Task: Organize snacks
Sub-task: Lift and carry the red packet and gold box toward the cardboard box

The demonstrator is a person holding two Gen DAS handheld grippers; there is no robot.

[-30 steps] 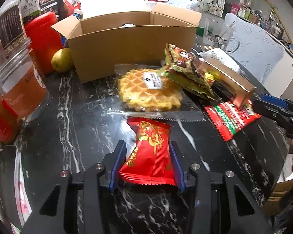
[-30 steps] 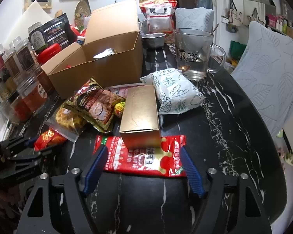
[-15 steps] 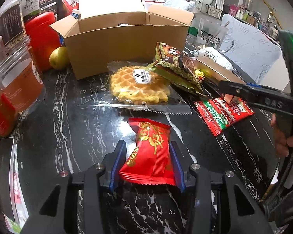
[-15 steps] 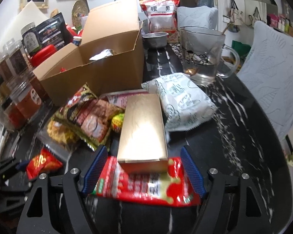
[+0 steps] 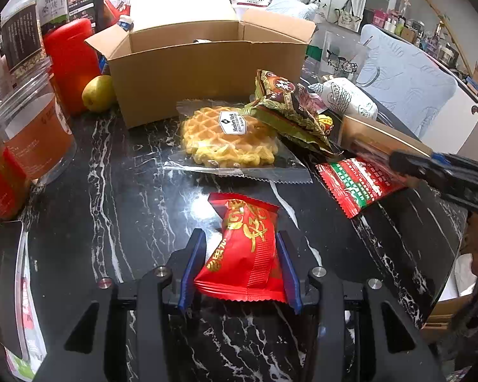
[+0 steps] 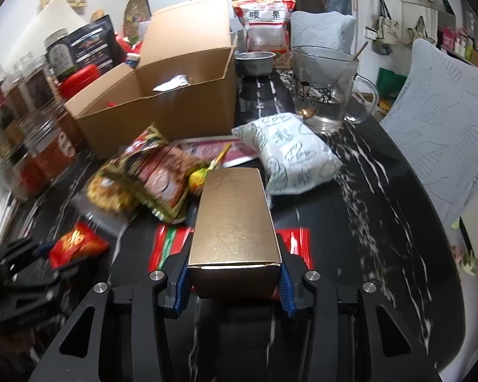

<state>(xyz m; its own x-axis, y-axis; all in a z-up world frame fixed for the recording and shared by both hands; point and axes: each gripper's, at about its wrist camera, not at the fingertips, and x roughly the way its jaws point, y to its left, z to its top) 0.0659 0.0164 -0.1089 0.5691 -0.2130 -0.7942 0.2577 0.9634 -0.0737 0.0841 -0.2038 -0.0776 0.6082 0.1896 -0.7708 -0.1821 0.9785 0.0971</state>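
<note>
My left gripper is shut on a red snack packet that rests on the black marble table. In the right wrist view, my right gripper has its jaws closing on a gold carton. The blue pads press both sides of the carton's near end. The carton lies on a flat red-and-green packet. An open cardboard box stands behind the pile, with a silver wrapper inside. A wrapped waffle, a brown-green packet and a white packet lie loose.
Jars and a red container line the table's left side, with a pear by the box. A glass mug, a metal bowl and a cashew bag stand at the back right. A cushioned chair is beyond the right edge.
The right gripper moved forward over the red-and-green packet, and its jaws narrowed from wide open onto the gold carton. The left gripper kept still with the red packet.
</note>
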